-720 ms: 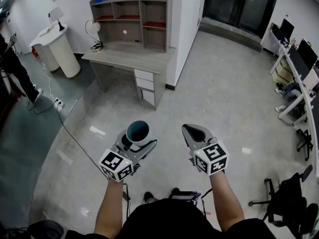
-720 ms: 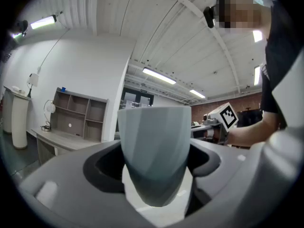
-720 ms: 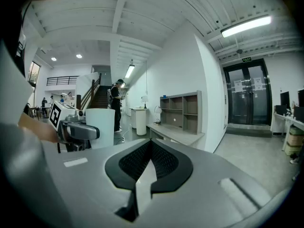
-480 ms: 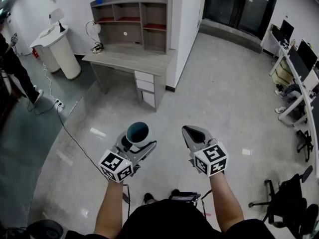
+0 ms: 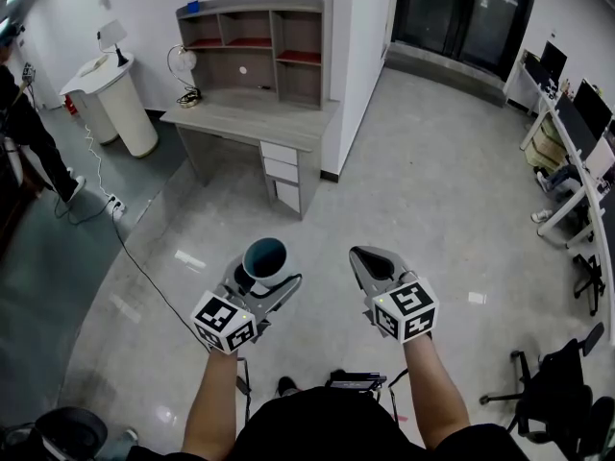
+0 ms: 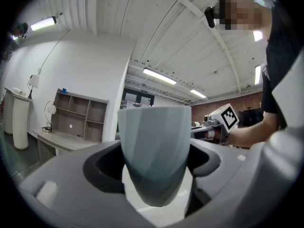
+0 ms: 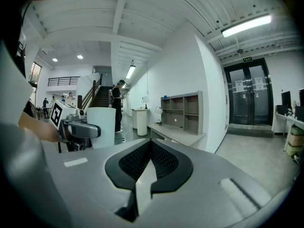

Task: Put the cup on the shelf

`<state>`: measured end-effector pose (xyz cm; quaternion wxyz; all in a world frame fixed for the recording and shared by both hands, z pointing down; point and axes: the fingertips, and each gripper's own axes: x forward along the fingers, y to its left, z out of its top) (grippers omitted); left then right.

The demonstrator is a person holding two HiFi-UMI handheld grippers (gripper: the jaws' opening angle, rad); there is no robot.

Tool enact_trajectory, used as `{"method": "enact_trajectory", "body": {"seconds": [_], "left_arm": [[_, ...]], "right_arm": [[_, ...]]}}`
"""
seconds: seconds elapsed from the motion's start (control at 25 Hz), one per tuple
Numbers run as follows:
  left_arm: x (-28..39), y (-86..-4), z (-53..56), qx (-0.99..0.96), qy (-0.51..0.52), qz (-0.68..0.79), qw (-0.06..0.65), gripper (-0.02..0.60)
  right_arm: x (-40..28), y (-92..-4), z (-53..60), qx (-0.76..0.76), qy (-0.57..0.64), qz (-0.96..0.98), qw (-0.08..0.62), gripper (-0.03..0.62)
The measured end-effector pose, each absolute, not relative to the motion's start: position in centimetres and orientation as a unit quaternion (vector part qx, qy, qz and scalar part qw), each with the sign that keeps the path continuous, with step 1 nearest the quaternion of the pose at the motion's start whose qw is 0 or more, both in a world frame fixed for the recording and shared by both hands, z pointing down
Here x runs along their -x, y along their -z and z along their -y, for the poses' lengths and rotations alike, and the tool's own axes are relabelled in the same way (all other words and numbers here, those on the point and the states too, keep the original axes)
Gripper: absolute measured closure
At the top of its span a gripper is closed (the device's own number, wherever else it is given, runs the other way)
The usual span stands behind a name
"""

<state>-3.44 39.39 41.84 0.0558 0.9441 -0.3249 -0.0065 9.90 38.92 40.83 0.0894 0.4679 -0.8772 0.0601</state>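
A pale grey-blue cup (image 5: 265, 258) with a dark teal inside stands upright between the jaws of my left gripper (image 5: 264, 269), which is shut on it. In the left gripper view the cup (image 6: 154, 151) fills the middle, both jaws pressing its sides. My right gripper (image 5: 370, 259) is held level beside it, jaws closed together with nothing between them (image 7: 147, 163). The grey shelf unit (image 5: 258, 44) with red-lined compartments stands on a desk (image 5: 252, 121) far ahead against the white wall. It also shows in the left gripper view as the shelf (image 6: 80, 115).
A white round pedestal (image 5: 115, 99) stands left of the desk, with a cable (image 5: 135, 257) trailing across the floor. A person (image 5: 29, 133) stands at the far left. Office chairs (image 5: 562, 392) and desks line the right side. Glass doors (image 5: 461, 12) are at the back.
The desk and shelf have shifted slightly lower in the head view. Both grippers keep their places and the cup stays held.
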Motion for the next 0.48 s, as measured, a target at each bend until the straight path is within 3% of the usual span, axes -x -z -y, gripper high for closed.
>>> {"method": "enact_trajectory", "body": {"seconds": [0.48], "left_arm": [[2.3, -42.0, -38.9, -0.942, 0.002, 0.332, 0.056, 0.213]], "right_arm": [[-10.9, -41.2, -38.7, -0.462, -0.057, 0.880, 0.098, 0.583]]}}
